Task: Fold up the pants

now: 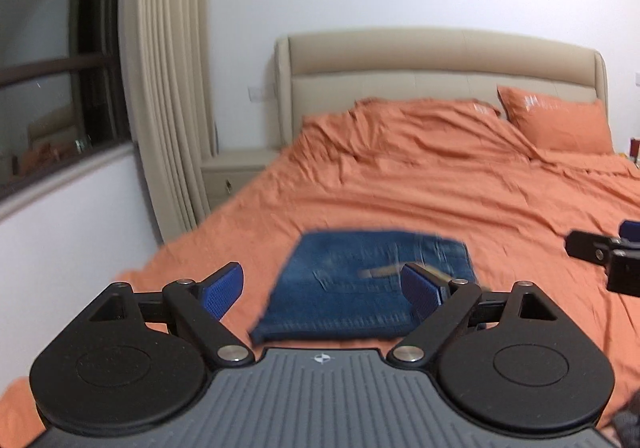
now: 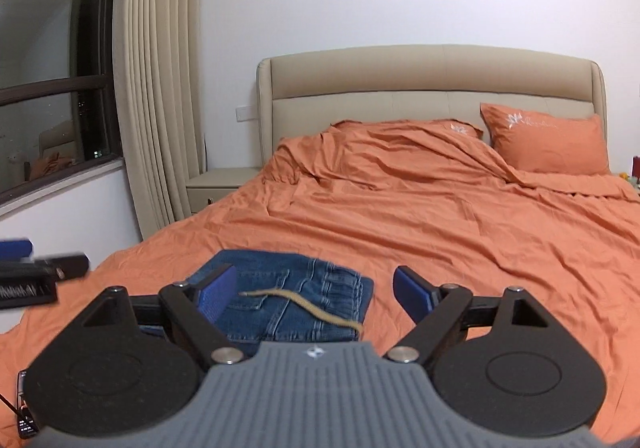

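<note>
While folded pants [image 2: 288, 300] lie crosswise, waistband right | both tongs [image 1: 322, 294] [image 2: 312, 294] spread, empty

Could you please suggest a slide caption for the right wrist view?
Right gripper, jaws open, above folded jeans with a tan cord across them on an orange bed.

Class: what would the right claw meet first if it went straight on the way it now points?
Probably the folded jeans lying on the orange bedsheet. The right claw is open and points over them, with their tan drawstring between its fingers. Depth is unclear; if aimed higher, it would reach bare sheet beyond.
</note>
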The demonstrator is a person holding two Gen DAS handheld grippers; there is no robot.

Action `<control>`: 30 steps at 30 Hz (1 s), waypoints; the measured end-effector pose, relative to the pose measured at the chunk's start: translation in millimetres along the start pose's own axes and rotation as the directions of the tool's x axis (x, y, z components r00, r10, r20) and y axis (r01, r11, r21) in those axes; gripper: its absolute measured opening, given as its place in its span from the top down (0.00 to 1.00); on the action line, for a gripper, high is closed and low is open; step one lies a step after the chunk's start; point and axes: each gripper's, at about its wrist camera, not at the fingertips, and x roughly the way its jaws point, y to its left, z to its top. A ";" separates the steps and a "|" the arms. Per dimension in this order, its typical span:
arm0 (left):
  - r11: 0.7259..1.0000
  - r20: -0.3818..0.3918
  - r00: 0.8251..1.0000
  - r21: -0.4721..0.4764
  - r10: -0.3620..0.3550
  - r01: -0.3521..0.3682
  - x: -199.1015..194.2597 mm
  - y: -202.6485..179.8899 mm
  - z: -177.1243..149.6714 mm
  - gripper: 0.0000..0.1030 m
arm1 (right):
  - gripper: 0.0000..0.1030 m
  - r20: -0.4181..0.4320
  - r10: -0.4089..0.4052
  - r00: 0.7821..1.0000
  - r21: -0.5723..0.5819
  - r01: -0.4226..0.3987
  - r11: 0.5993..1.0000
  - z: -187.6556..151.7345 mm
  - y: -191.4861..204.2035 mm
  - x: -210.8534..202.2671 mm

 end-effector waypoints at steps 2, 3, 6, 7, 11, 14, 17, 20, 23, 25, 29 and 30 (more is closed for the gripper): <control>1.000 -0.037 0.999 -0.011 -0.019 0.019 11.4 -1.8 -10.9 0.00 | 0.21 -0.013 -0.008 1.000 -0.012 0.008 1.000 -12.0 3.7 8.1; 0.999 -0.056 0.998 -0.020 -0.027 0.026 17.4 -2.5 -15.6 0.00 | 0.21 -0.031 -0.016 0.999 -0.022 0.016 1.000 -17.8 5.5 13.4; 0.999 -0.106 0.994 -0.039 -0.040 0.036 32.9 -5.9 -28.2 0.00 | 0.21 -0.090 -0.037 0.995 -0.032 0.035 0.999 -36.1 9.1 30.3; 0.998 -0.120 0.992 -0.044 -0.044 0.039 39.9 -7.1 -30.2 0.00 | 0.21 -0.108 -0.037 0.993 -0.028 0.034 0.999 -41.1 9.4 35.5; 0.998 -0.173 0.984 -0.049 -0.049 0.041 59.7 -14.2 -40.5 0.00 | 0.21 -0.152 -0.059 0.987 -0.046 0.053 0.998 -55.0 11.0 54.6; 0.998 -0.215 0.975 -0.054 -0.049 0.039 68.7 -15.8 -49.3 0.00 | 0.21 -0.176 -0.089 0.980 -0.067 0.078 0.995 -63.9 10.8 66.4; 0.999 -0.238 0.971 -0.036 -0.031 0.023 74.5 -17.3 -52.9 0.00 | 0.21 -0.207 -0.101 0.973 -0.052 0.092 0.994 -70.8 7.4 75.3; 0.999 -0.265 0.964 -0.018 -0.035 0.031 78.2 -19.2 -54.7 0.01 | 0.21 -0.232 -0.101 0.968 -0.048 0.092 0.995 -74.9 4.8 81.3; 0.999 -0.276 0.961 -0.007 -0.036 0.036 77.8 -20.0 -54.8 0.01 | 0.21 -0.254 -0.099 0.962 -0.039 0.093 0.995 -77.5 3.5 84.9; 0.999 -0.275 0.961 0.001 -0.031 0.033 77.1 -21.1 -54.5 0.01 | 0.21 -0.264 -0.102 0.959 -0.042 0.094 0.995 -79.2 4.0 86.0; 1.000 -0.271 0.962 0.009 -0.023 0.026 75.4 -22.0 -54.2 0.01 | 0.21 -0.266 -0.095 0.959 -0.041 0.088 0.995 -79.6 3.7 85.3; 1.000 -0.272 0.962 0.010 -0.022 0.026 74.5 -22.1 -54.4 0.01 | 0.21 -0.267 -0.091 0.959 -0.038 0.084 0.996 -79.5 3.3 85.1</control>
